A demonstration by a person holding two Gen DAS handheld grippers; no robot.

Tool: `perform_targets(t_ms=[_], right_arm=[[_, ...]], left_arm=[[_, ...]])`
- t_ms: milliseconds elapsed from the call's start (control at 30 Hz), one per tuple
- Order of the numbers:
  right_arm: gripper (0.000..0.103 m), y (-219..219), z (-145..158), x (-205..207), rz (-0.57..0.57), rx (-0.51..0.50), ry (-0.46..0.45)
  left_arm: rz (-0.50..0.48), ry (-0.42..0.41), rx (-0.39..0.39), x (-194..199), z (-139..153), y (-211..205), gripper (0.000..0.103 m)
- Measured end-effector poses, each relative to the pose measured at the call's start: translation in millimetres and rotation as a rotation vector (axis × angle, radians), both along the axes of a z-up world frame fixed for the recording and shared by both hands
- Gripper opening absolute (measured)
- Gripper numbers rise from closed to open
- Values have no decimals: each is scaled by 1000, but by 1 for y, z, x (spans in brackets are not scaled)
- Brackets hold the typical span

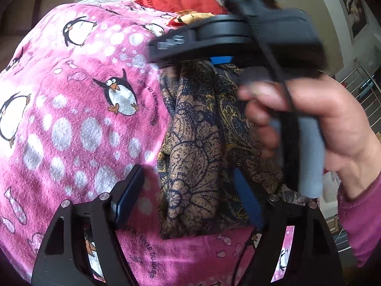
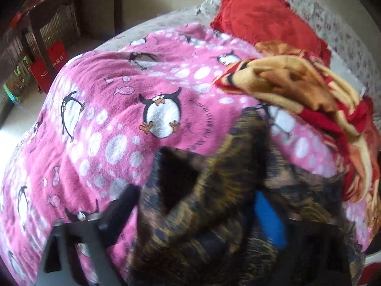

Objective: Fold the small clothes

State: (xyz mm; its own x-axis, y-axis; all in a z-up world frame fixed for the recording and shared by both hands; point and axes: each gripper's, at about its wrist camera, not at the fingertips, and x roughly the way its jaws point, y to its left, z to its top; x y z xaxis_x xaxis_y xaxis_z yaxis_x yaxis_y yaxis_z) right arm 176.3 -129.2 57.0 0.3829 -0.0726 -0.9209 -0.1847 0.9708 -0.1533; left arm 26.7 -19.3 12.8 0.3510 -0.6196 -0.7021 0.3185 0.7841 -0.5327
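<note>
A small garment [image 1: 193,147] in brown, gold and navy floral print lies bunched on a pink penguin blanket [image 1: 71,109]. My left gripper [image 1: 188,190] is open, its fingers spread to either side of the garment's near end, the blue-padded right finger [image 1: 247,200] against the cloth. The right gripper's body [image 1: 238,35] hangs over the garment's far end, held by a hand [image 1: 321,119]. In the right wrist view the garment [image 2: 214,202] is blurred and fills the space between the fingers of my right gripper [image 2: 202,214], draping over the blue-padded one [image 2: 269,217].
A red heart cushion [image 2: 262,14] and a crumpled red and tan blanket [image 2: 309,90] lie at the far side of the bed. A dark shelf unit [image 2: 47,35] with books stands on the floor beyond the bed's left edge.
</note>
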Motion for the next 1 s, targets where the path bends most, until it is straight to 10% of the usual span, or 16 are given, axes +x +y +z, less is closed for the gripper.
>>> perform_targets(t_ms=[167,400,533,1000], right_arm=[[16,-33,30,-15,17,98,-7],[14,-66,60,-27,2,275,-35],[13,-75,66,-35,-5,293,-49],[12,-165,134,-87,-63,263,-139]], left_arm=[[41,22,-38,11,5,1,78],[6,-6,-23,21,14,-17,73],[-63,-22,-20,10,23,-29,25],[-306,-173,-17,-35,108,-135,19]])
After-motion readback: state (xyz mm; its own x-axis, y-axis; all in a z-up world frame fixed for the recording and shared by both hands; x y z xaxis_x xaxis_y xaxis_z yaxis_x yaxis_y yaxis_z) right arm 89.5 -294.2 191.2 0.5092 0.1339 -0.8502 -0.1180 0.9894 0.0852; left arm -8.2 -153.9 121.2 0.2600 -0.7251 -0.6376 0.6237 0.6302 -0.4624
